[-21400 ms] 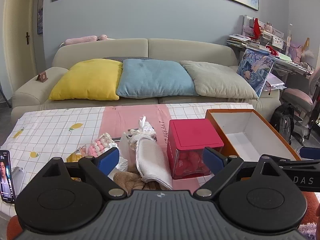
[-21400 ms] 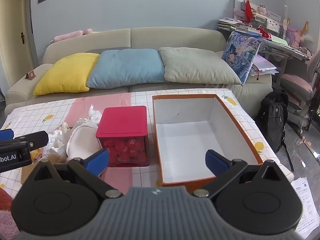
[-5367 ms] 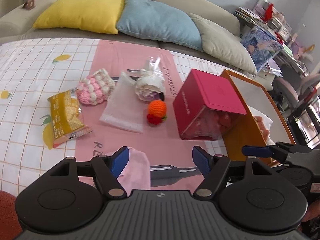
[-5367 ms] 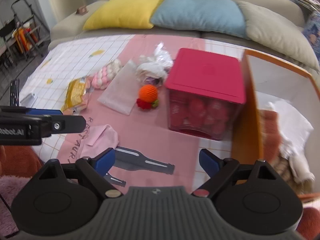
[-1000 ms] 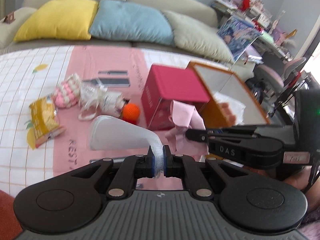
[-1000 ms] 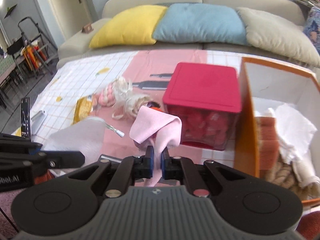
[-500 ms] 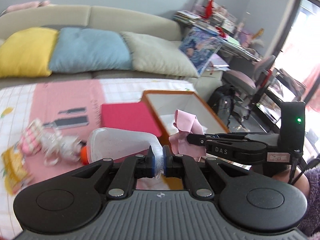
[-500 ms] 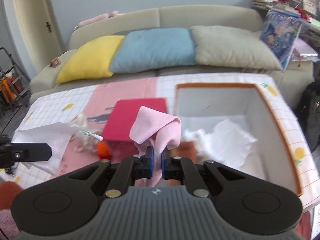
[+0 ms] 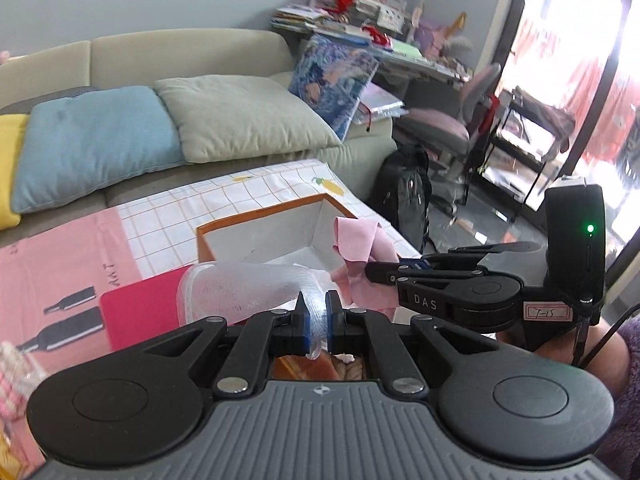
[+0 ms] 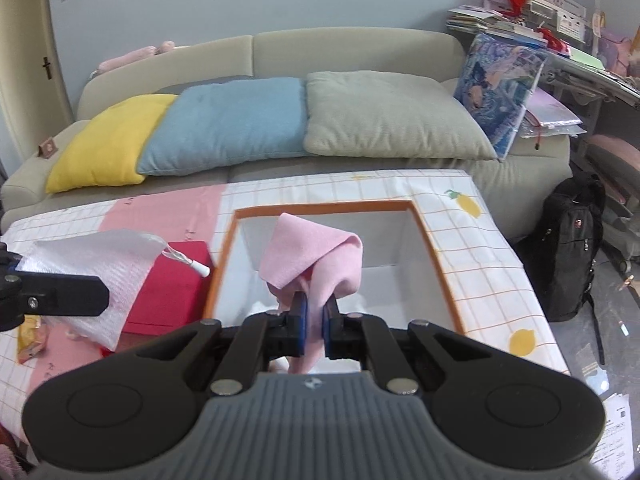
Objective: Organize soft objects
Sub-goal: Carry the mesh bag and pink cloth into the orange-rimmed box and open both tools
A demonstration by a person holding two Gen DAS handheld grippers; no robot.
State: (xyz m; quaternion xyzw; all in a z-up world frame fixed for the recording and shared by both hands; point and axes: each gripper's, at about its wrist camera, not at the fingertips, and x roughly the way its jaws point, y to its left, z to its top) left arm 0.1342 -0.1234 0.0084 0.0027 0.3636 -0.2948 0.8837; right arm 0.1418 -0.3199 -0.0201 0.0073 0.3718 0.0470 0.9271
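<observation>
My left gripper is shut on a white mesh pouch, held in the air over the near left edge of the orange box. The pouch also shows in the right wrist view. My right gripper is shut on a pink cloth and holds it above the open orange box. The cloth also shows in the left wrist view, with the right gripper to the right of my left one. White cloth lies inside the box, mostly hidden.
A red-lidded box stands left of the orange box. A yellow snack packet lies at the table's left. A sofa with cushions is behind the table. A black backpack sits on the floor at right.
Both grippers have moved right and forward with their loads. The pink cloth is now over the orange box, and the pouch is beside it at the box's left edge.
</observation>
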